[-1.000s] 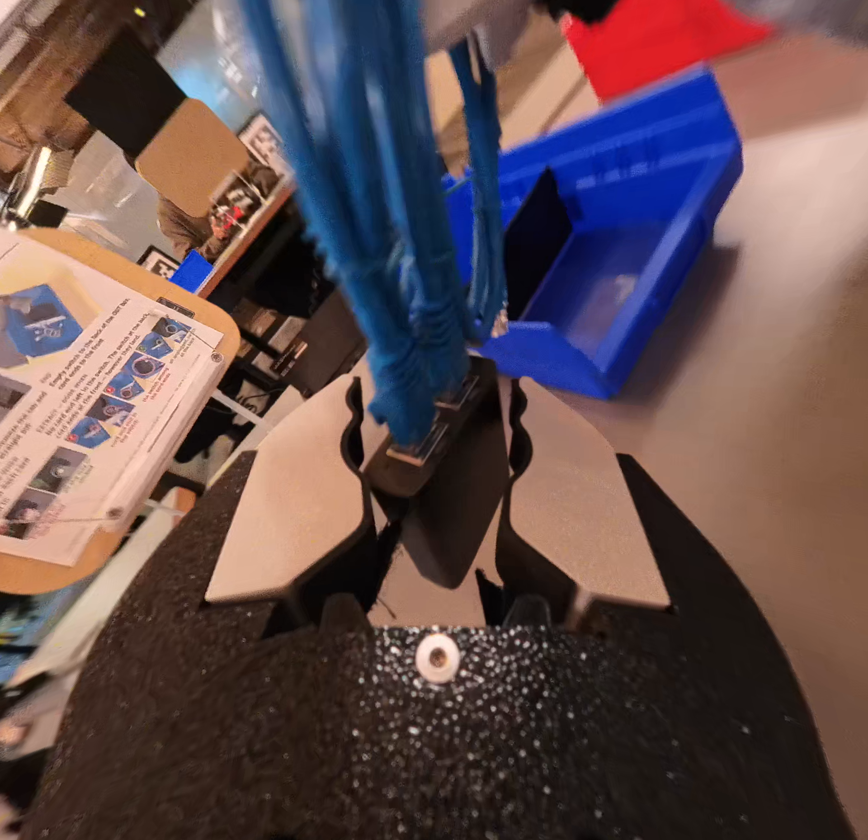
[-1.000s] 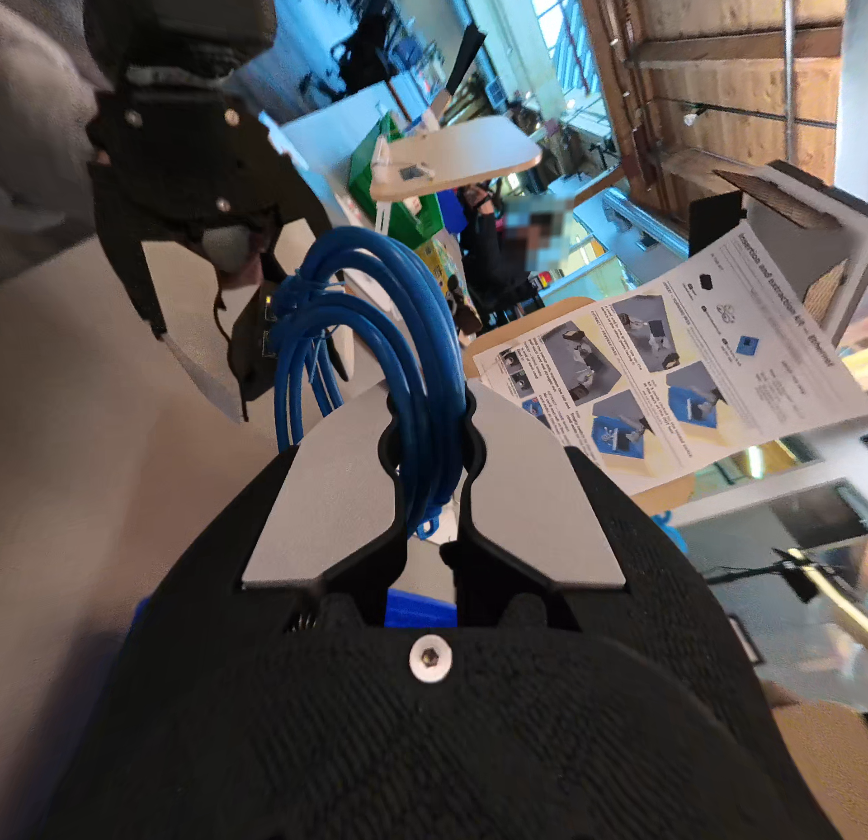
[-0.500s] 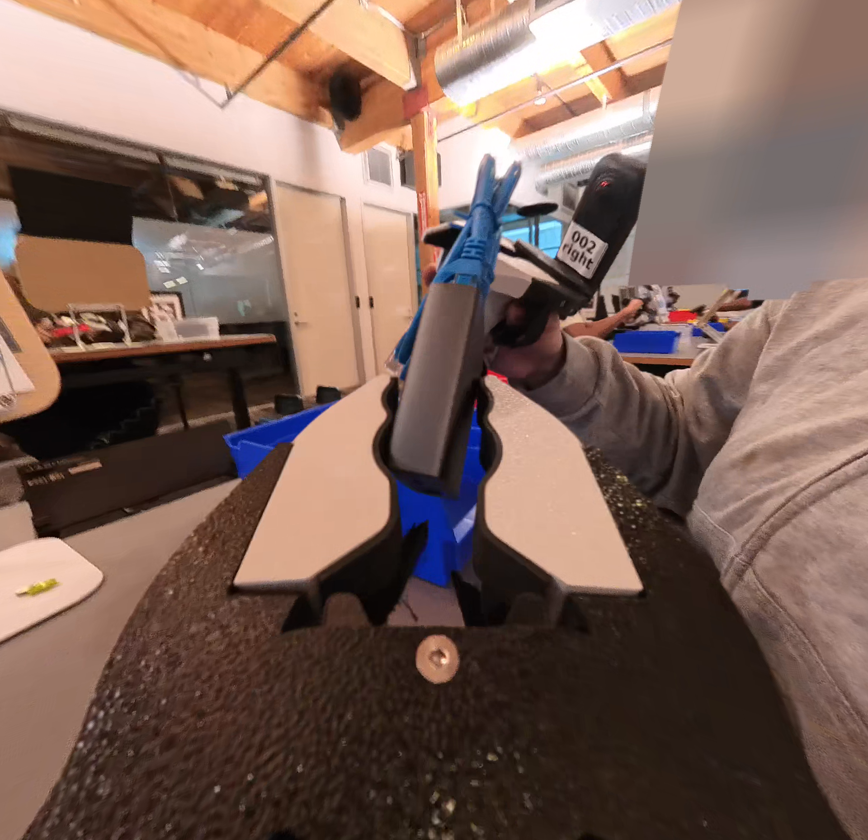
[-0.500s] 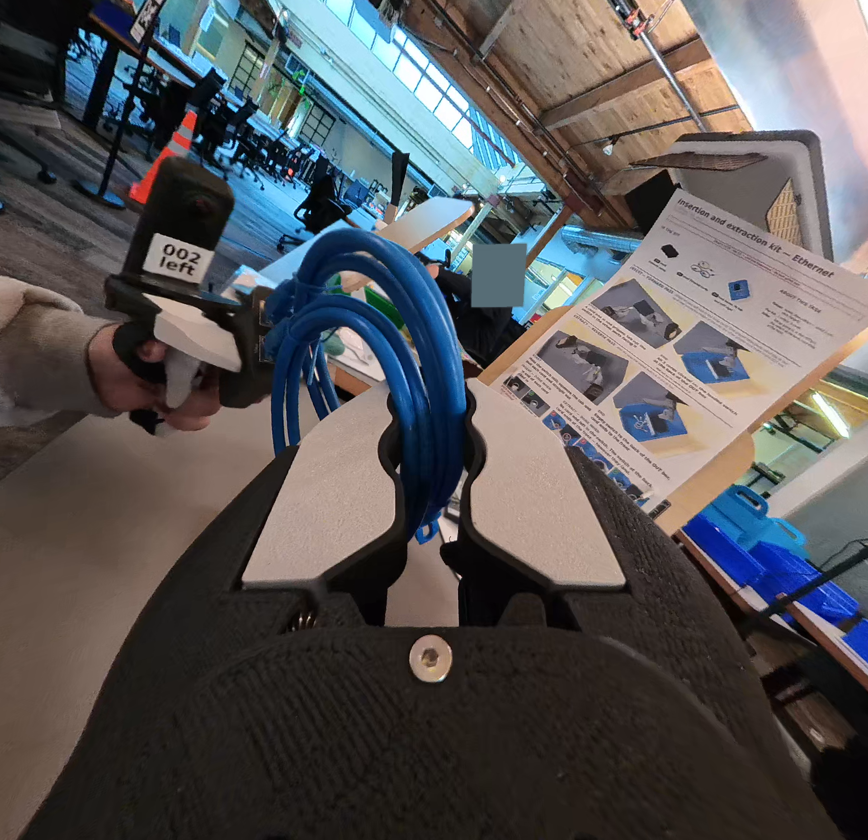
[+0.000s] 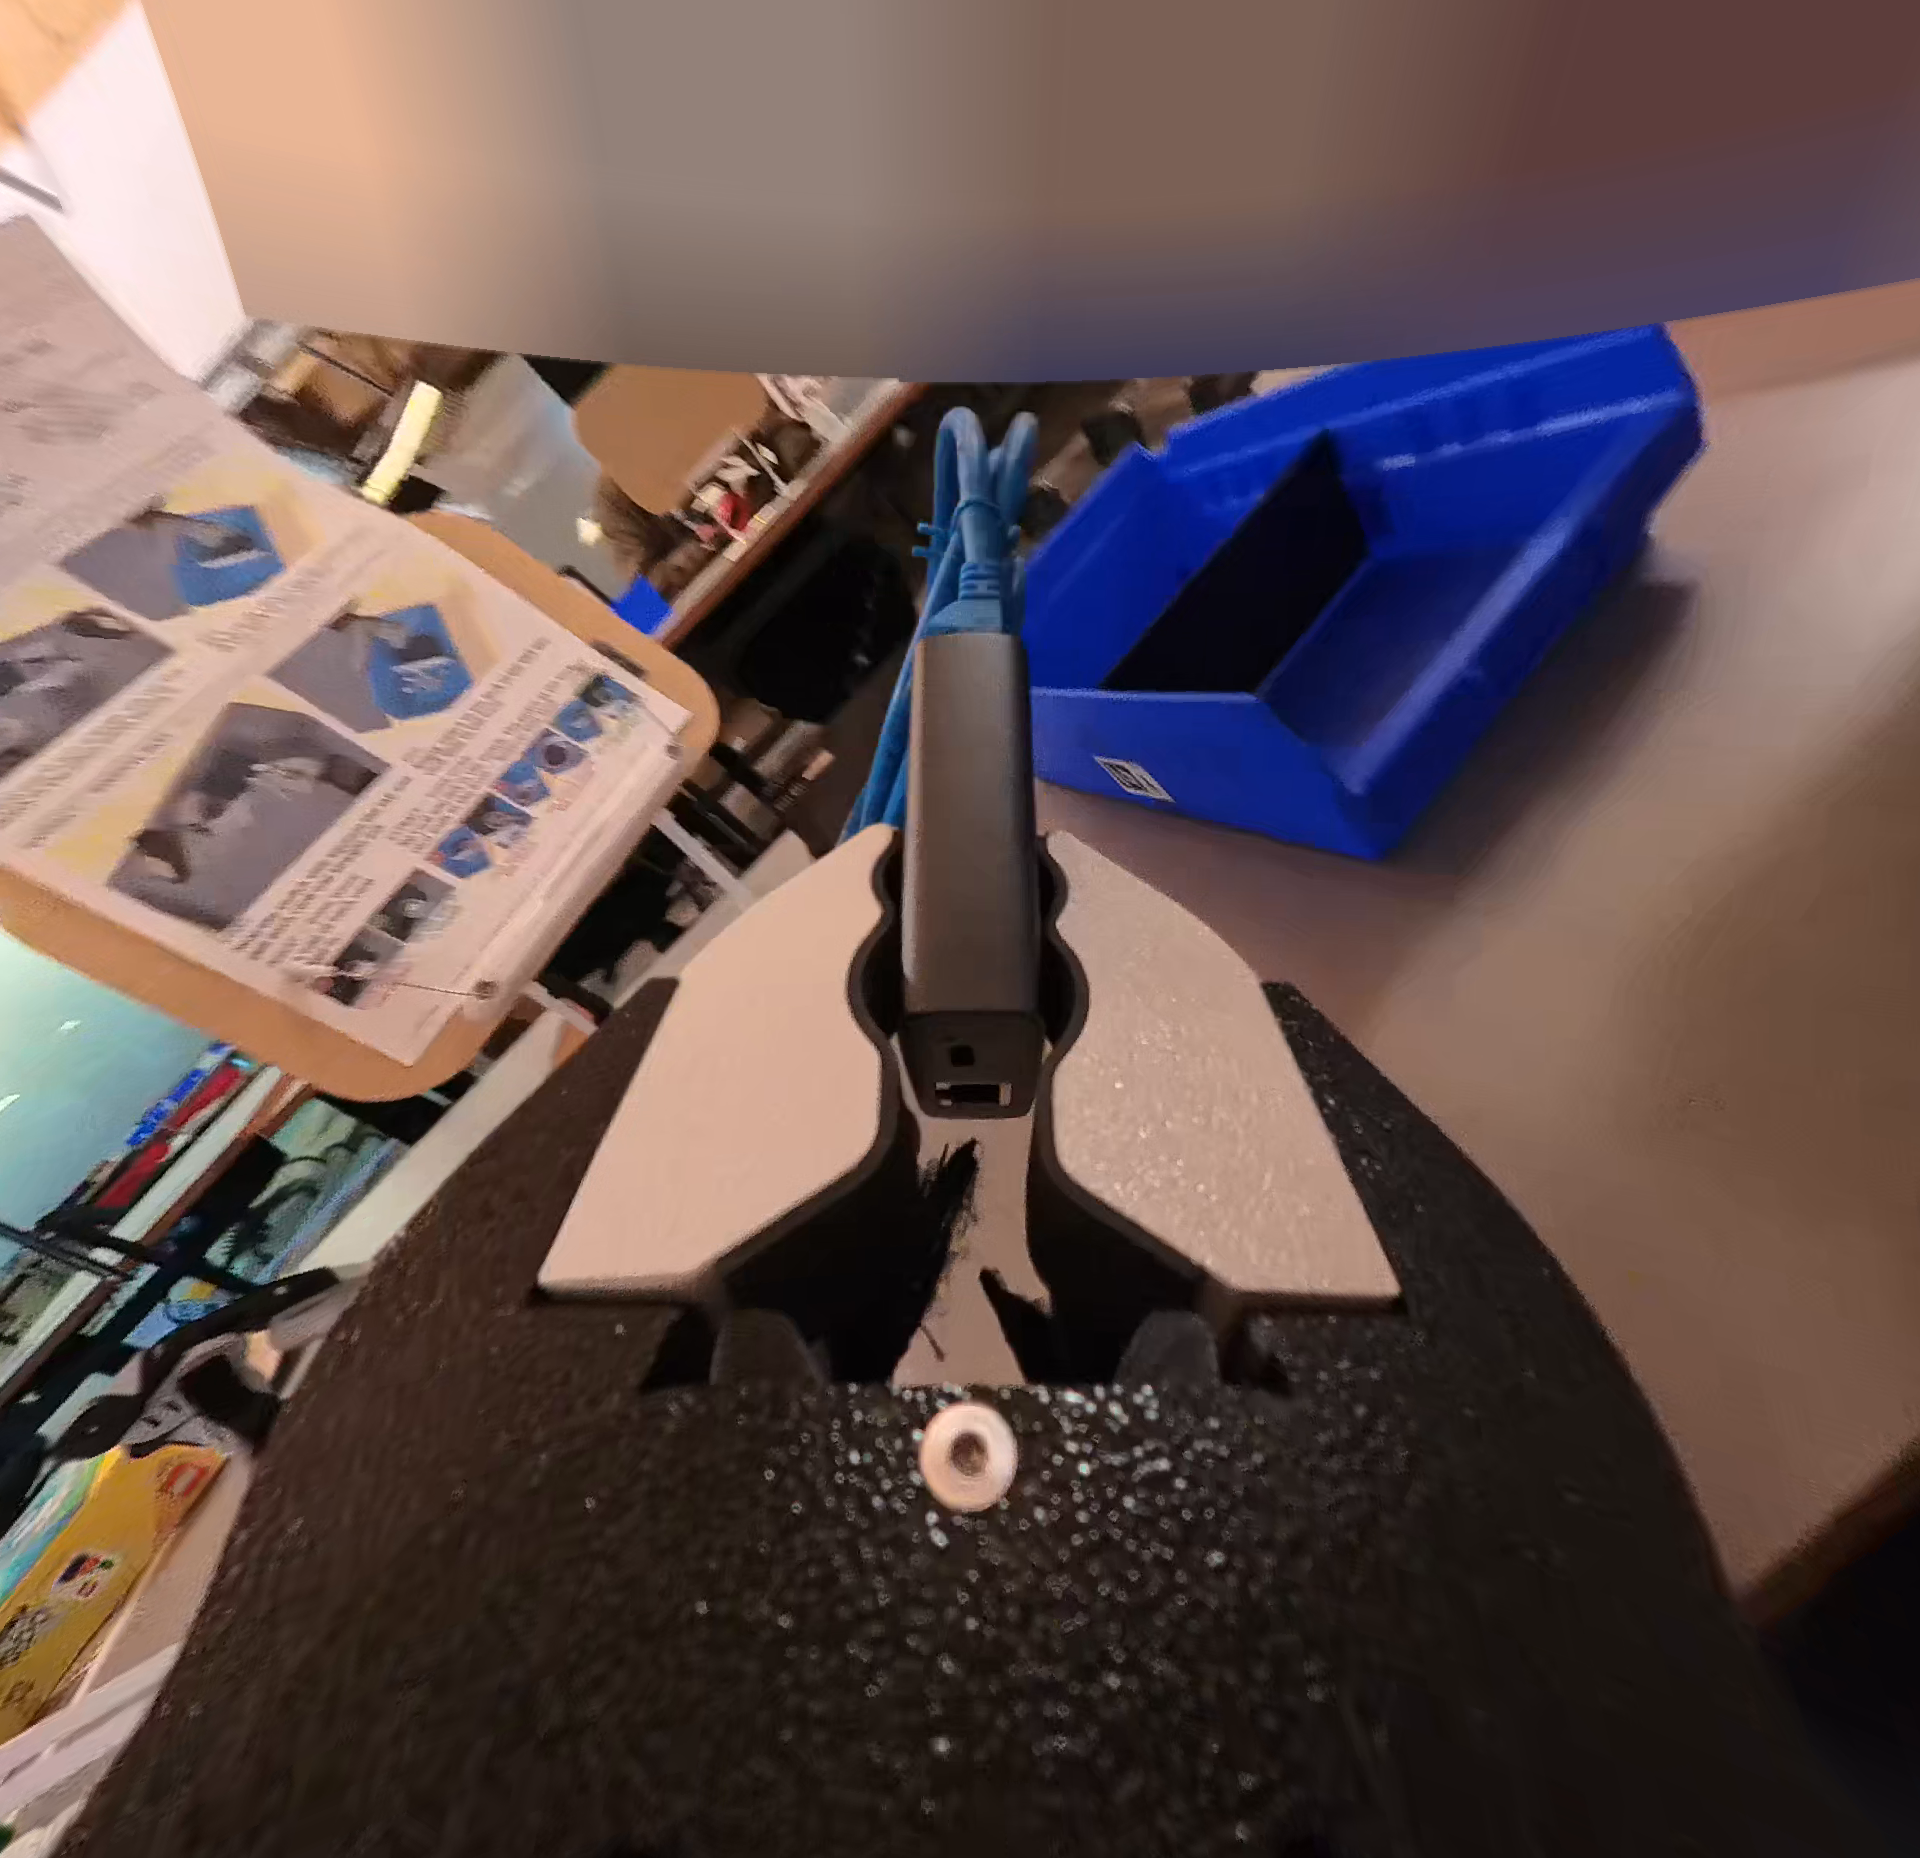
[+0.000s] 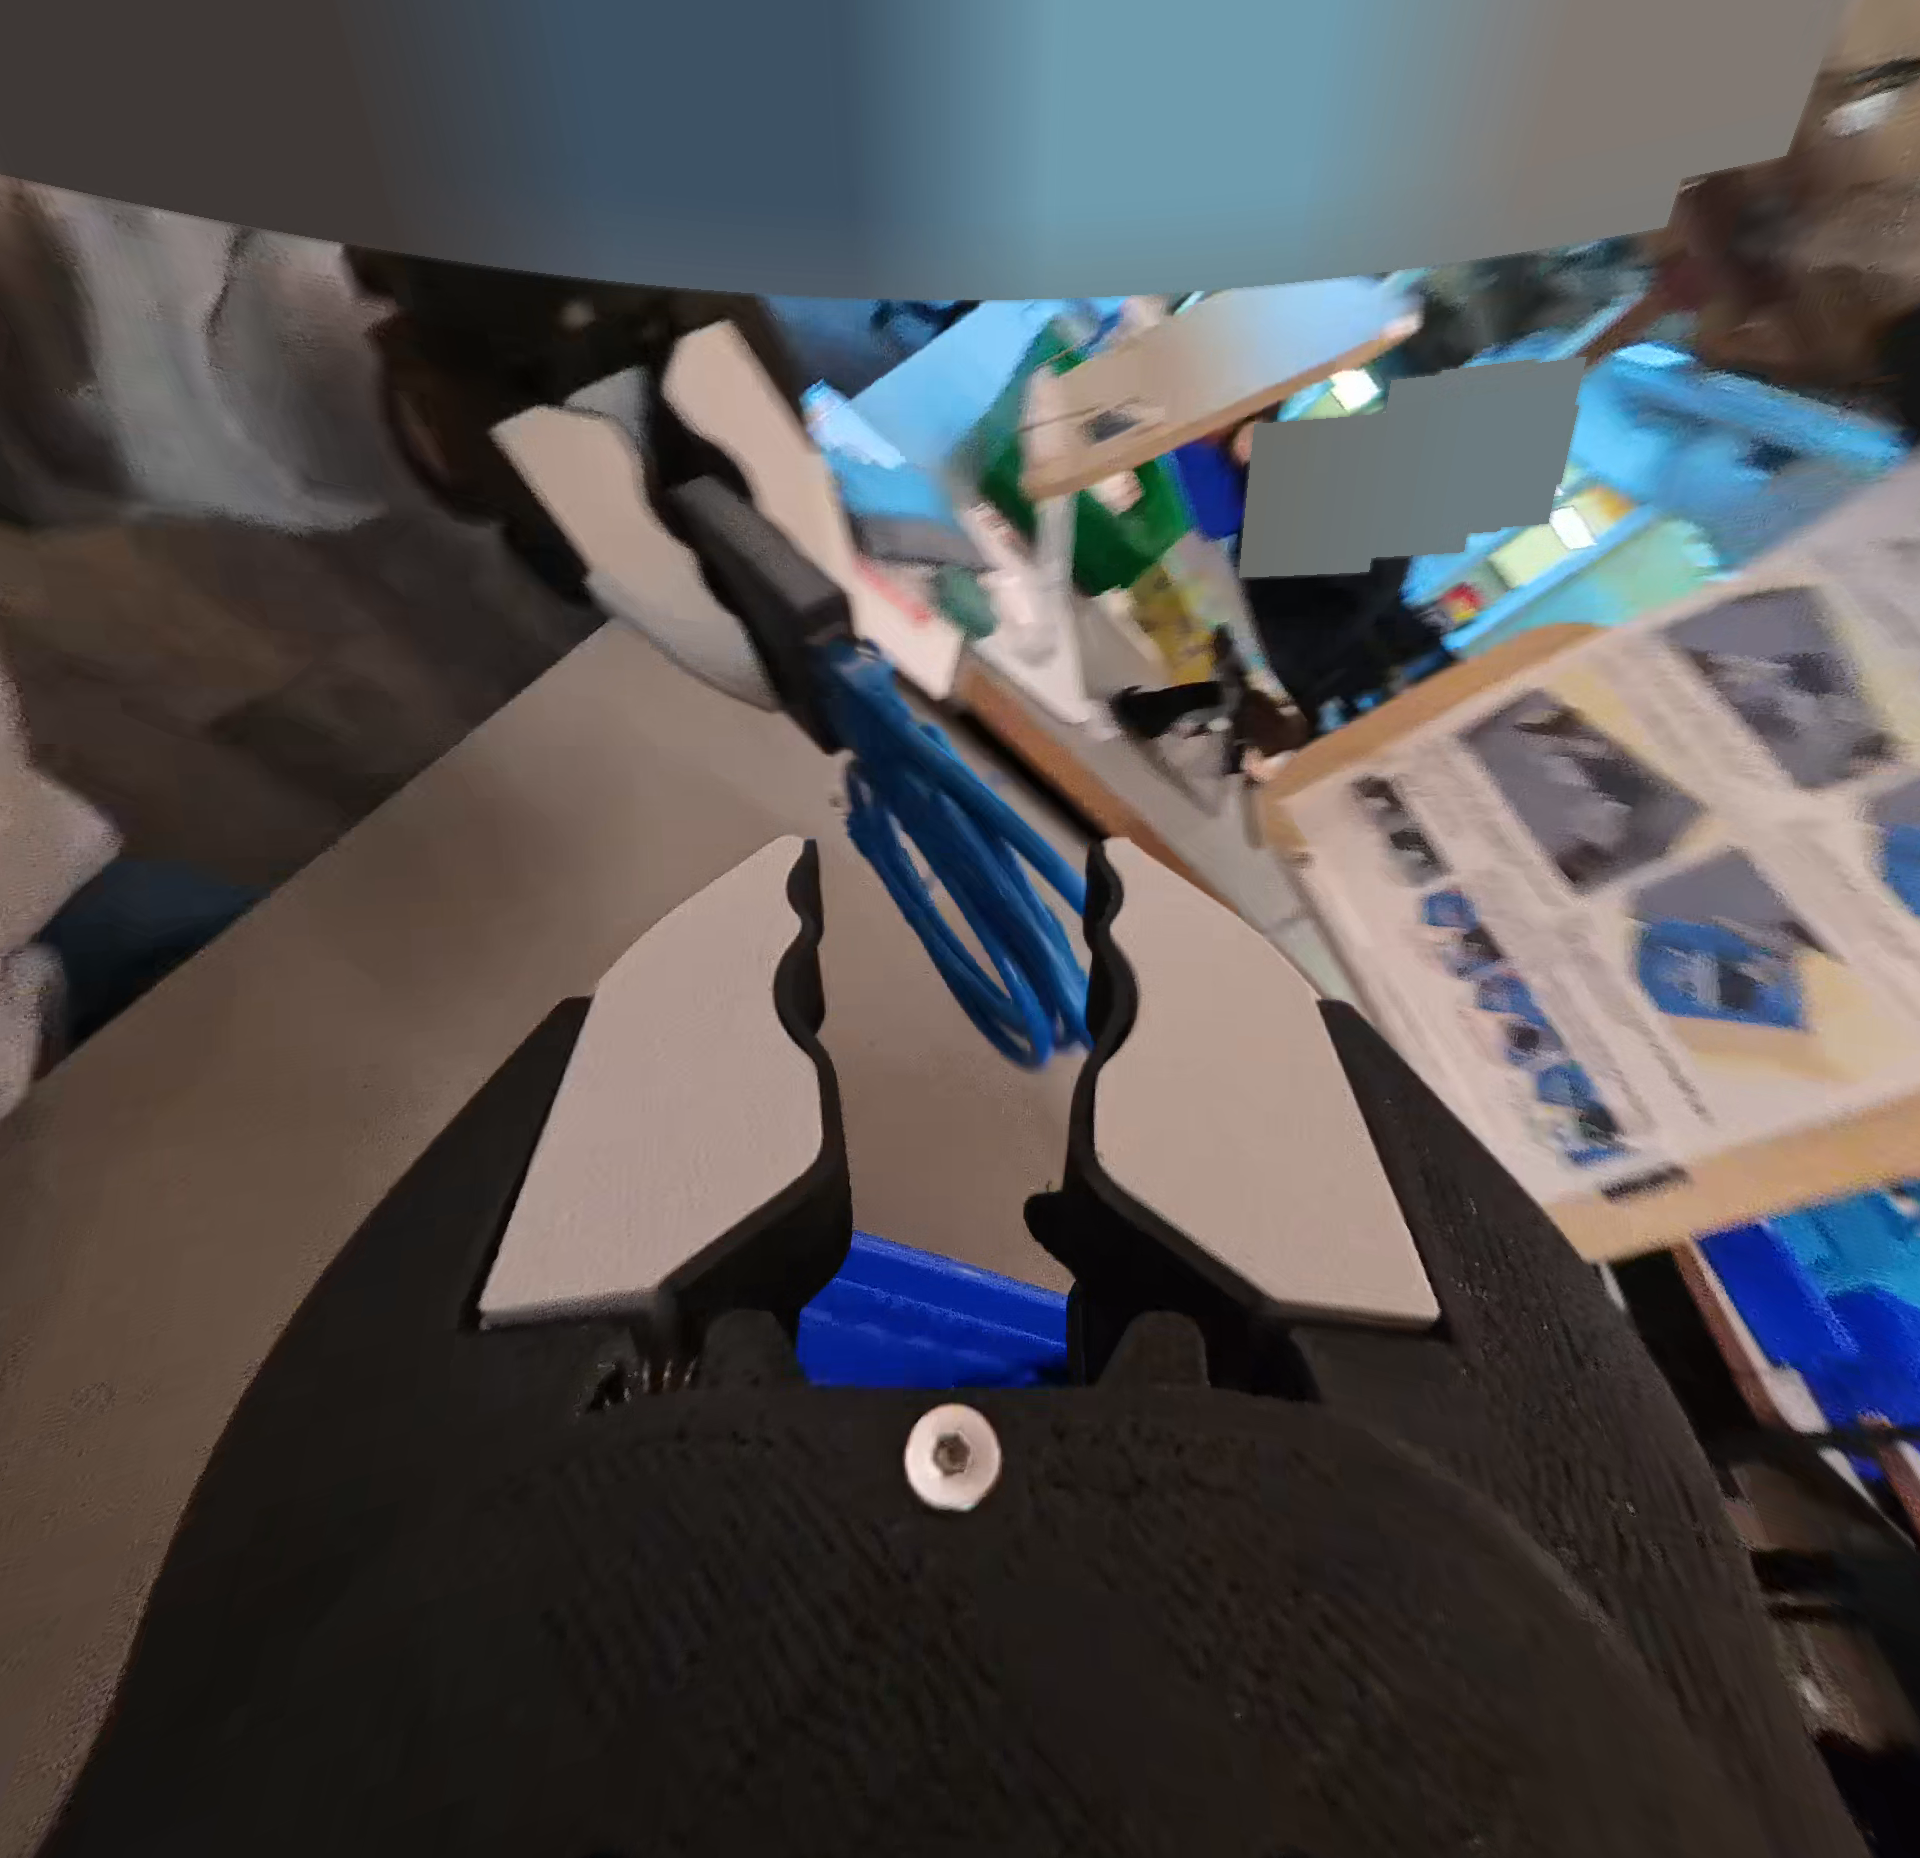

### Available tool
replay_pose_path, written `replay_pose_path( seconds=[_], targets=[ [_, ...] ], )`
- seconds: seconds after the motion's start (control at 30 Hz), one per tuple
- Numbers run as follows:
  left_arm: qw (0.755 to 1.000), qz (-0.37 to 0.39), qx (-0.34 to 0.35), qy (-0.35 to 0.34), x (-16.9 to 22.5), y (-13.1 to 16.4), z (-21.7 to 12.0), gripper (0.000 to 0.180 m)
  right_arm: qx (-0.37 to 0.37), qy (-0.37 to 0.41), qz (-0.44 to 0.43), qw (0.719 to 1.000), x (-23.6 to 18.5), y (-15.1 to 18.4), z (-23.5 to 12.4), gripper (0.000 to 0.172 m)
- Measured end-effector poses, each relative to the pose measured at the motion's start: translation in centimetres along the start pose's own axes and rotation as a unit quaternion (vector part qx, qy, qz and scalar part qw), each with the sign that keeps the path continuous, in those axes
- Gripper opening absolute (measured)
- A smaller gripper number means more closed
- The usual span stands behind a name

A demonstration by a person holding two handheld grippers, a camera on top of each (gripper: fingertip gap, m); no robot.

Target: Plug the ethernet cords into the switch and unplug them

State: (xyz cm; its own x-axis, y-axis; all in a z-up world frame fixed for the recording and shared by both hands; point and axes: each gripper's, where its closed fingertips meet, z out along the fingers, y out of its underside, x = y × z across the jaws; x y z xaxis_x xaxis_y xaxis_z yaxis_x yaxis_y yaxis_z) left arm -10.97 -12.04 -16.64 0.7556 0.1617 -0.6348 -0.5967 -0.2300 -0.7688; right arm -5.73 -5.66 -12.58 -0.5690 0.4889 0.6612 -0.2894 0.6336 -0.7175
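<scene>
The black switch sits in the middle of the left wrist view, standing on its thin edge and pointing away. The left gripper is clenched on it, with a gray finger pressed to each side. Blue cords are plugged into the far end of the switch and hang in a bunch behind it.

In the right wrist view the same switch shows in the upper left, held by the left gripper, and the blue cords loop down from it toward the middle. The right gripper is spread wide. The cord loops hang between its fingers, close to the right finger, but the fingers do not squeeze them.

A blue bin rests on the gray table at the upper right of the left wrist view. A paper with pictures on a wooden board is at the left.
</scene>
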Motion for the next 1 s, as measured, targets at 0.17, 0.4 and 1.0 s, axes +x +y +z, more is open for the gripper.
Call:
replay_pose_path(
  seconds=[0.17, 0.4, 1.0],
  targets=[
    [0.995, 0.009, -0.078, 0.054, 3.2, 1.2, -0.2, 0.021, -0.070, -0.067, -0.066, 0.993, -5.2, 1.3, 4.3, 0.038],
    [0.987, 0.000, -0.116, 0.115, 6.4, 1.6, -1.1, 0.021, -0.103, -0.125, -0.071, 0.984, -8.3, 2.1, 5.4, 0.025],
    [0.982, -0.055, -0.081, 0.160, 8.5, 0.2, -1.1, 0.021, -0.157, -0.134, -0.096, 0.974, -9.4, 2.6, 4.0, 0.013]
  ],
)
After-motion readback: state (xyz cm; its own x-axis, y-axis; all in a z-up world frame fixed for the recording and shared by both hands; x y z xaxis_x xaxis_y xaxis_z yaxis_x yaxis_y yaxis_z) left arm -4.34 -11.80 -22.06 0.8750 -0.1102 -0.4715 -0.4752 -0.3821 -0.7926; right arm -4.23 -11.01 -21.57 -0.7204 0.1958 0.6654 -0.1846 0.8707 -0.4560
